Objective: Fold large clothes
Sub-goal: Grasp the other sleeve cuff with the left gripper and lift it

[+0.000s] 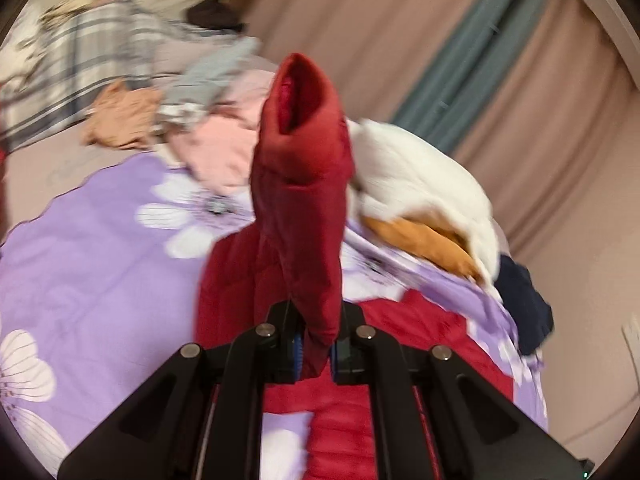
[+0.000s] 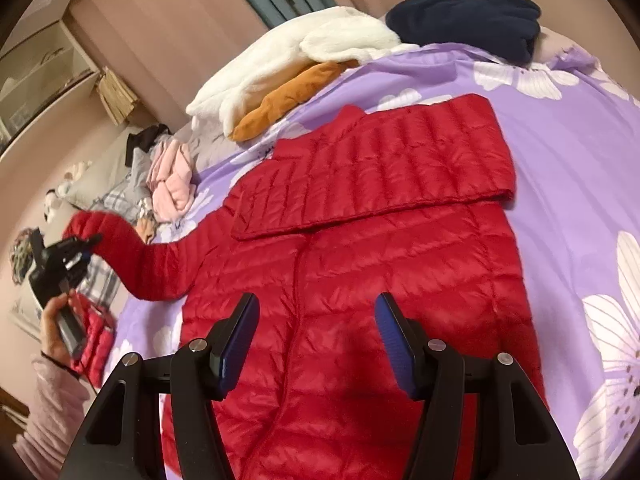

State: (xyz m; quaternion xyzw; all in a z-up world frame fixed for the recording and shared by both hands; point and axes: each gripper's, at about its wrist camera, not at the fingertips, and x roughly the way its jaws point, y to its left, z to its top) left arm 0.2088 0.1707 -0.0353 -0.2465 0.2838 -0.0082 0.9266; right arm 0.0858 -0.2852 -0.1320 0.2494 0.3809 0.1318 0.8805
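A red quilted down jacket (image 2: 360, 264) lies on the purple flowered bedspread (image 2: 560, 132). One sleeve (image 2: 372, 160) is folded across its chest. My left gripper (image 1: 316, 344) is shut on the other sleeve (image 1: 304, 184), whose open cuff stands up in front of the camera. In the right wrist view the left gripper (image 2: 86, 246) holds that sleeve (image 2: 160, 264) stretched out to the left, above the bed. My right gripper (image 2: 316, 336) is open and empty, hovering over the jacket's lower body.
A white fleece (image 2: 288, 64) on an orange garment (image 2: 288, 96) and a navy garment (image 2: 464, 20) lie at the bed's far edge. Pink clothes (image 2: 172, 184) and a plaid cloth (image 1: 92, 56) lie near the pillows. Curtains (image 1: 400, 20) hang behind.
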